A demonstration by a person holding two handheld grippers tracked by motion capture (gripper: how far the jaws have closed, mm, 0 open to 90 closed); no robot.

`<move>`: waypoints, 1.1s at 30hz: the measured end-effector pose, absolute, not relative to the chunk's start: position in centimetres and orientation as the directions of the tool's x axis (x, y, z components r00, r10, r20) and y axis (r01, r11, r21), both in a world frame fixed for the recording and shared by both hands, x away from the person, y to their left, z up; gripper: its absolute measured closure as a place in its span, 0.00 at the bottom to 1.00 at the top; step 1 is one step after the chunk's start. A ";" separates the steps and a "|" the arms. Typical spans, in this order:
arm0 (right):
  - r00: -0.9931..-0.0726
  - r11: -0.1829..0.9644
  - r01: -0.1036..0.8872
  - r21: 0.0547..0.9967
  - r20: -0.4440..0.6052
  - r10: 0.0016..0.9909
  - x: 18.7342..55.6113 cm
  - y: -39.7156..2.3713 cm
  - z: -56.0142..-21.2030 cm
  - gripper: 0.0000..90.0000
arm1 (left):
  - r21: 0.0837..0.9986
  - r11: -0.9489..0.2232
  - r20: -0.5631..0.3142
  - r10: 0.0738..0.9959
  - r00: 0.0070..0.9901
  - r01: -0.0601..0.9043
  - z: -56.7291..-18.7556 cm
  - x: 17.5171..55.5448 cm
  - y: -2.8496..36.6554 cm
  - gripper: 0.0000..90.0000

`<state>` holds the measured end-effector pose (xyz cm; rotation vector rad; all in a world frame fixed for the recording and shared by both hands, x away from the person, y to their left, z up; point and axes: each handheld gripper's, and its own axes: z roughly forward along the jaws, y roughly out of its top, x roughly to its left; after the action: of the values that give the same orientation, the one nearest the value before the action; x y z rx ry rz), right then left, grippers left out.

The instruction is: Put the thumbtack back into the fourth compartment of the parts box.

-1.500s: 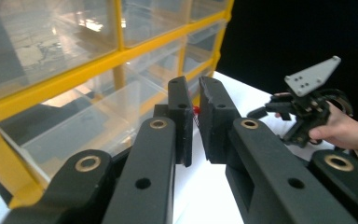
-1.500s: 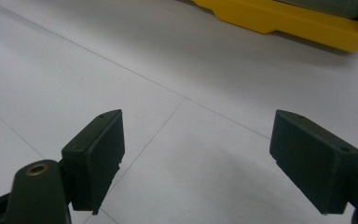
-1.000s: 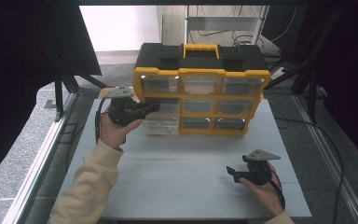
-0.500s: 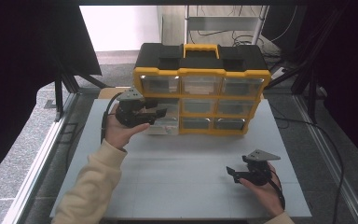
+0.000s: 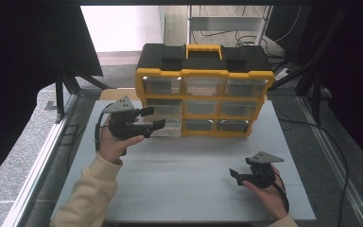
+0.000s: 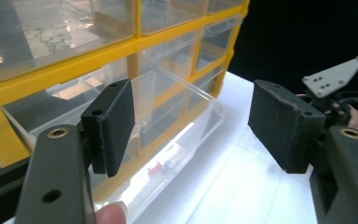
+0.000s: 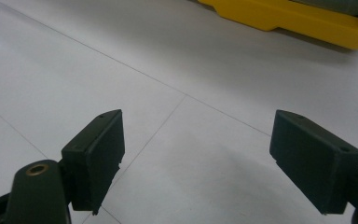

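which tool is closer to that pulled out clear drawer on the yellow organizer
Left. The left tool sits right at the pulled-out clear drawer, its jaws open and just widened, nothing between them. The right tool rests far off, low on the white table.

three cameras, one table

the high view looks forward and down from the person's side, taking in the whole white table (image 5: 189,189) with the yellow drawer cabinet (image 5: 203,75) at upper centre. the left gripper view sits close to that cabinet (image 6: 74,60), facing along its jaws at a pulled-out clear drawer (image 6: 168,121); the other gripper (image 6: 340,93) shows at its right edge. the right gripper view hangs low over the table (image 7: 177,70), facing the cabinet's base (image 7: 284,18) at upper right. all three share cabinet and tabletop.
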<state>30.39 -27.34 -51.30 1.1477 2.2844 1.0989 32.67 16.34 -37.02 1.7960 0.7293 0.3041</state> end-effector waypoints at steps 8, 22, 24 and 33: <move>-0.607 0.370 0.517 0.772 0.026 0.795 30.4 -27.3 -51.3 0.20 | 0.931 -0.183 -0.161 0.573 0.804 0.317 -36.9 31.1 16.4 0.34; -0.606 0.368 0.516 0.773 0.026 0.795 30.3 -27.4 -51.3 0.20 | 0.924 -0.220 -0.147 0.551 0.821 0.314 -37.9 29.2 16.5 0.36; -0.606 0.368 0.516 0.774 0.026 0.795 30.3 -27.4 -51.2 0.20 | 0.923 -0.222 -0.148 0.549 0.823 0.314 -38.0 29.1 16.6 0.36; -0.607 0.370 0.517 0.772 0.026 0.795 30.3 -27.3 -51.3 0.20 | 0.909 -0.248 -0.164 0.523 0.836 0.334 -38.8 29.0 15.9 0.41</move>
<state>30.34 -27.35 -51.27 1.1471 2.2842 1.0974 28.99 15.92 -38.80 1.8598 0.6464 0.2041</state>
